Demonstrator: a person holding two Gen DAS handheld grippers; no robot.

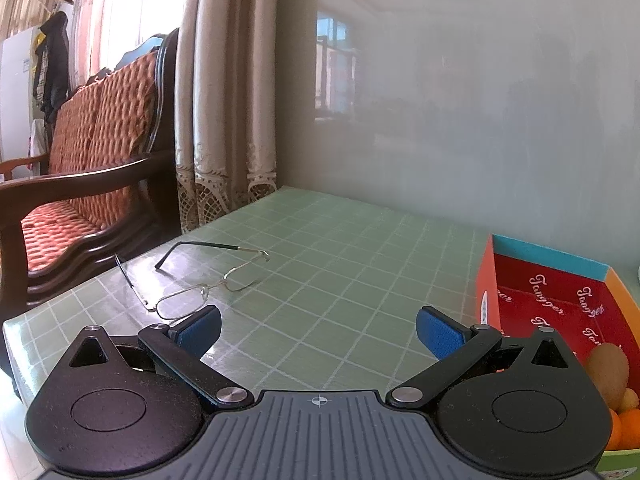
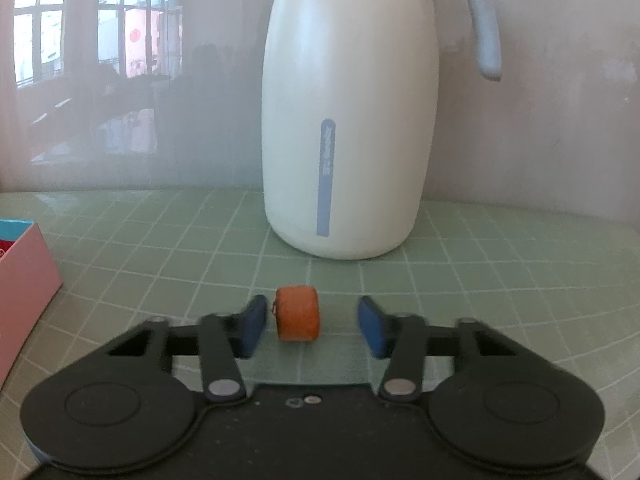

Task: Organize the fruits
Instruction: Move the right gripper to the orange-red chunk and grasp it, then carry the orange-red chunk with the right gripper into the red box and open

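Observation:
In the right wrist view a small orange fruit (image 2: 298, 313) lies on the green checked tablecloth (image 2: 160, 256). My right gripper (image 2: 312, 324) is open around it, and the fruit sits close to the left pad with a gap to the right pad. In the left wrist view my left gripper (image 1: 318, 330) is open and empty above the tablecloth (image 1: 340, 260). To its right stands a red and orange cardboard box (image 1: 560, 292) holding a brown kiwi (image 1: 608, 372) and orange fruits (image 1: 626, 428) at its near end.
A large white thermos jug (image 2: 344, 120) stands just behind the orange fruit, near the grey wall. The box's pink side (image 2: 24, 280) shows at the left of the right wrist view. Wire-rimmed glasses (image 1: 200, 280) lie near the table's left edge. A wooden sofa (image 1: 88, 168) stands beyond that edge.

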